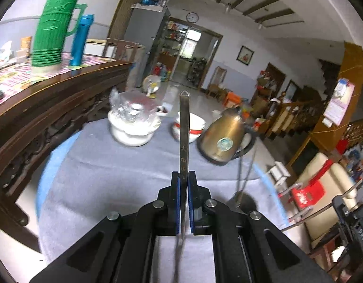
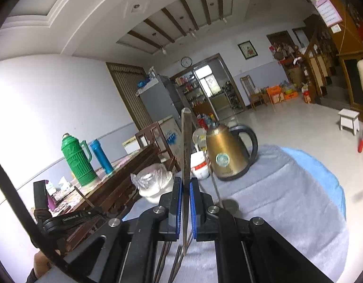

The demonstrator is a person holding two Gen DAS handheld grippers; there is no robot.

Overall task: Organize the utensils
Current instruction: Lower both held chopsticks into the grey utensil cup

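My left gripper [image 1: 183, 176] is shut on the flat steel handle of a utensil [image 1: 184, 127], which sticks up edge-on with characters engraved on it; its working end is hidden below the jaws. My right gripper [image 2: 186, 182] is shut on a similar flat steel handle [image 2: 186, 141], also pointing up. Several thin metal chopsticks [image 2: 172, 259] lie on the grey cloth under the right gripper. Another pair of thin metal rods [image 1: 246, 174] stands in a round base to the right in the left wrist view, and it also shows in the right wrist view [image 2: 215, 188].
A round table with a grey cloth [image 1: 115, 179] holds a white bowl covered in plastic wrap [image 1: 131, 122], a red-and-white bowl [image 1: 193, 127] and a gold kettle [image 1: 225, 136]. A dark wooden sideboard [image 1: 51, 99] on the left carries a green thermos [image 1: 54, 23] and a blue flask [image 1: 81, 40].
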